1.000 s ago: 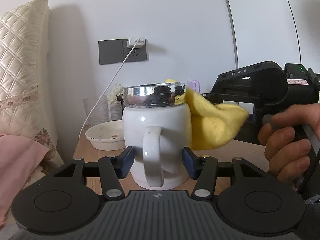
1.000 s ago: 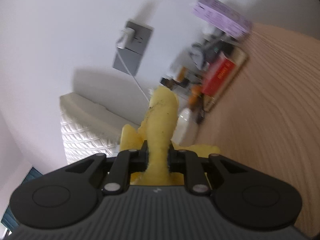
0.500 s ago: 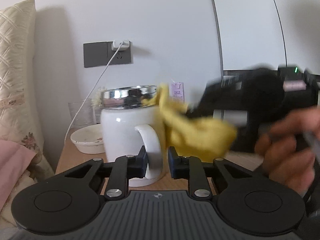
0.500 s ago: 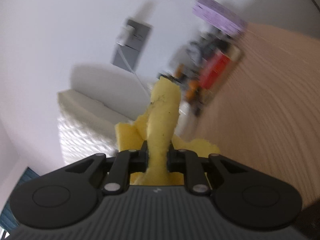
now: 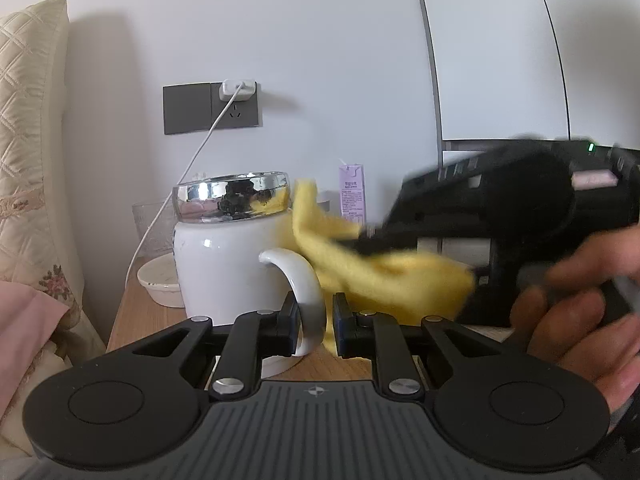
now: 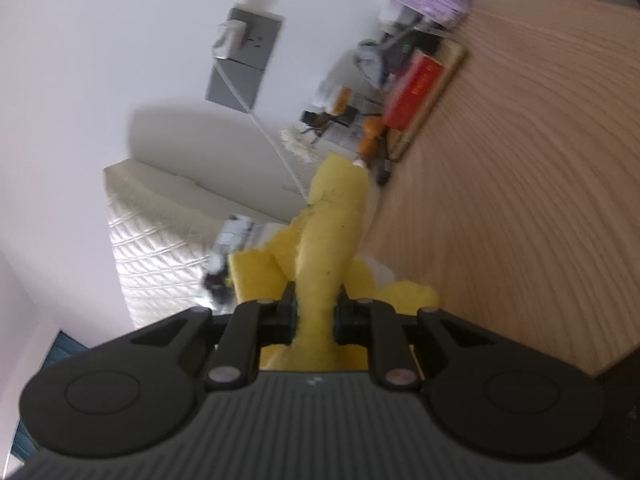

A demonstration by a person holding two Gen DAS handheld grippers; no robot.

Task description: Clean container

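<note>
We see a white mug with a shiny metal rim standing on the wooden table, toward its left edge and just in front of a shallow white dish near the wall. Our left gripper has its two fingers pressed onto the mug's handle, one on each side of the loop. Our right gripper pinches a yellow cloth between its fingers; from the left wrist camera that cloth hangs just to the right of the mug, its upper tip beside the metal rim, though motion blur keeps us from telling whether it touches. The right hand grips the blurred black tool at the frame's right side. Behind the mug, a white charger sits in a grey wall socket, and a purple carton stands at the table's back edge. A quilted cream headboard rises beyond the left edge.
</note>
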